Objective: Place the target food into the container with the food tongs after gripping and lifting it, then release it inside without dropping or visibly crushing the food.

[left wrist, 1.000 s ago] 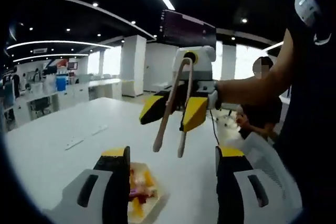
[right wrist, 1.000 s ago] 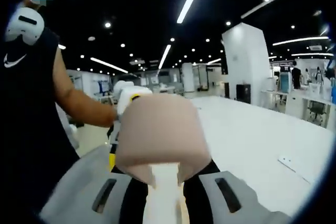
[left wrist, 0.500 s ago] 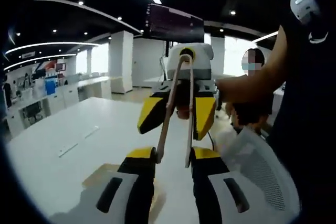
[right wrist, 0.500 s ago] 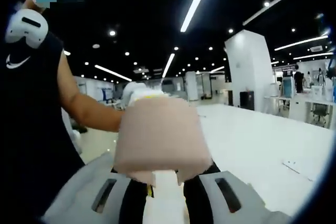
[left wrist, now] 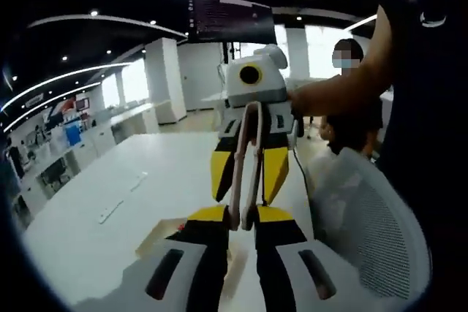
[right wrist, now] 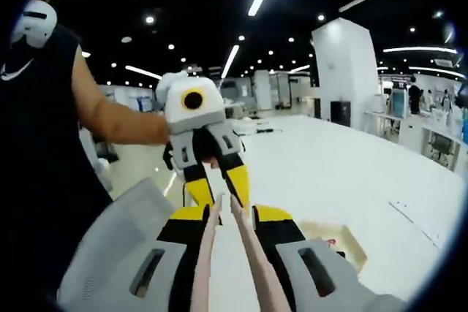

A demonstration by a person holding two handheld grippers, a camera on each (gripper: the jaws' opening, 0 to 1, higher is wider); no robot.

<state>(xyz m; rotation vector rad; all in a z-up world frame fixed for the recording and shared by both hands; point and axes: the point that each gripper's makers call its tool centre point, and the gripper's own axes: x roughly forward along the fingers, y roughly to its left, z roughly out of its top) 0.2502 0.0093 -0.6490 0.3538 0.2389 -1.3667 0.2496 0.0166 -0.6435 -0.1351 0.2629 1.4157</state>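
The target food [right wrist: 329,242] shows as a small red bit in the pale container [right wrist: 349,248], low on the right of the right gripper view. In the left gripper view, a corner of that container [left wrist: 156,236] peeks out left of the near jaws, where a second ago yellow and red pieces lay in plain sight. The food tongs [left wrist: 248,151] are off the food, up in the air at the picture's middle. Their two arms are now pressed almost together, having been spread before. The right tongs [left wrist: 247,195] are clamped on those arms from both sides. The left tongs [left wrist: 241,213] were wide a second ago and have narrowed around the tool's tips, though whether they press on them cannot be told. In the right gripper view a beige mass blocked the middle earlier. Now the food tongs [right wrist: 254,261] run up between the right tongs [right wrist: 230,217] to the left tongs [right wrist: 218,193]. The white counter [right wrist: 351,173] spreads behind them.
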